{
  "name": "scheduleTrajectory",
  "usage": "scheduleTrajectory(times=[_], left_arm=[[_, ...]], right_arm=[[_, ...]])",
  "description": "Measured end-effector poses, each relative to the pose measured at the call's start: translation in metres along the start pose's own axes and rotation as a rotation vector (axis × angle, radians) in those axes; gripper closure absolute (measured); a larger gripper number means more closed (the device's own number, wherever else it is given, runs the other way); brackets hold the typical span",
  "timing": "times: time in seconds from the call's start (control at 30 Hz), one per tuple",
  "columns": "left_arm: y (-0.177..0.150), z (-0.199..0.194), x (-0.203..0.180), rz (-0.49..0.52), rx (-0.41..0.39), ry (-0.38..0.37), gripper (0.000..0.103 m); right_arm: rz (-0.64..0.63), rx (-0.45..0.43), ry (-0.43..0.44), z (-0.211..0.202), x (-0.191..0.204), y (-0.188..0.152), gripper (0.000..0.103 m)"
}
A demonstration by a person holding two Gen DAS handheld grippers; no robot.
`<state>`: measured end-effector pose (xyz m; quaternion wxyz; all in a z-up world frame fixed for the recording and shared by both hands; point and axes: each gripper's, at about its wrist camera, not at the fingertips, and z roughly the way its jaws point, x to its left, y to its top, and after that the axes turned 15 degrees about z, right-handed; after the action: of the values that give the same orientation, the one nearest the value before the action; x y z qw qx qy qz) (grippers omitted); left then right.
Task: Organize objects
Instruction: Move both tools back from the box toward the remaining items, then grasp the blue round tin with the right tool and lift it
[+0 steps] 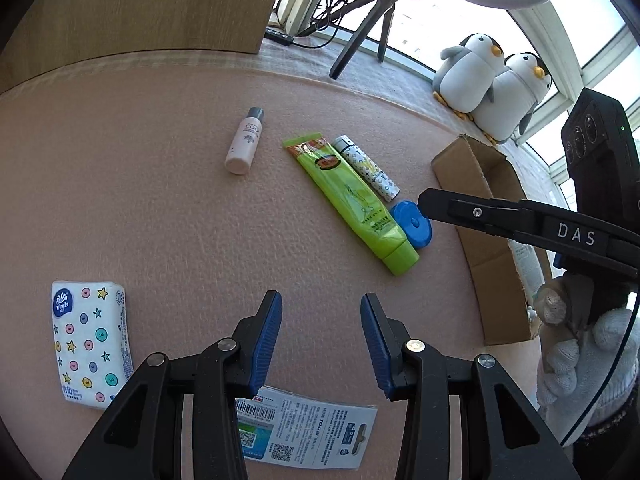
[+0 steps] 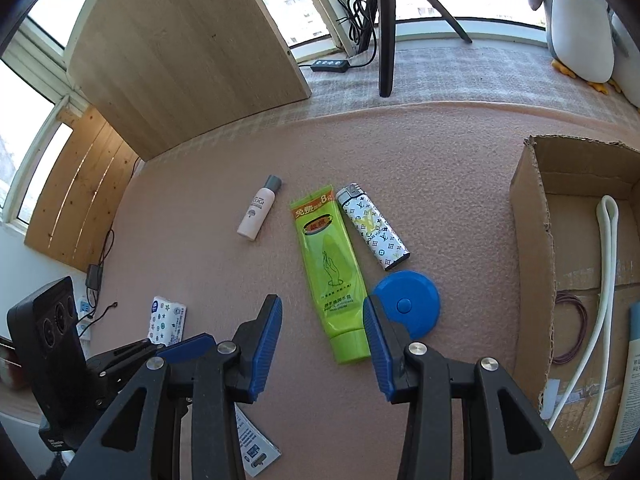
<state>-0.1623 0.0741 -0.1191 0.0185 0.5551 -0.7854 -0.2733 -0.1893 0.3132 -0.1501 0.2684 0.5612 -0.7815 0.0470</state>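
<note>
Sorting barely under way — most items lie loose on the bench

The cardboard box (image 2: 536,216) holds a white cord (image 2: 604,248) and a few flat things, while the small bottle (image 2: 256,214), green tube (image 2: 330,268), patterned lighter (image 2: 372,226), blue disc (image 2: 408,304) and tissue pack (image 1: 90,340) wait outside it on the pink bench (image 1: 160,200). The tube's long axis runs diagonally, cap towards the camera, crimped end away; the lighter lies parallel just beside it. Left tongs (image 1: 321,340) and right tongs (image 2: 322,344) both gape wide, grasping nothing (the right ones hover nearest the tube's cap, likely the next pick)
</note>
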Motion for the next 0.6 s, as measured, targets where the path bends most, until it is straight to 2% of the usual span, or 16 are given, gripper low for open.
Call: scheduleTrajectory(times=[0.23, 0.5, 0.6], left_arm=[[-0.027, -0.022, 0.023, -0.035, 0.003, 0.008, 0.059], [-0.047, -0.032, 0.044, -0.085, 0.019, 0.028, 0.059], [-0.048, -0.035, 0.042, -0.079, 0.012, 0.02, 0.059]], right_arm=[[0.028, -0.025, -0.113, 0.016, -0.012, 0.016, 0.065], [0.12, -0.011, -0.151, 0.031, -0.039, 0.034, 0.065], [0.135, 0.005, -0.165, 0.038, -0.043, 0.035, 0.071]])
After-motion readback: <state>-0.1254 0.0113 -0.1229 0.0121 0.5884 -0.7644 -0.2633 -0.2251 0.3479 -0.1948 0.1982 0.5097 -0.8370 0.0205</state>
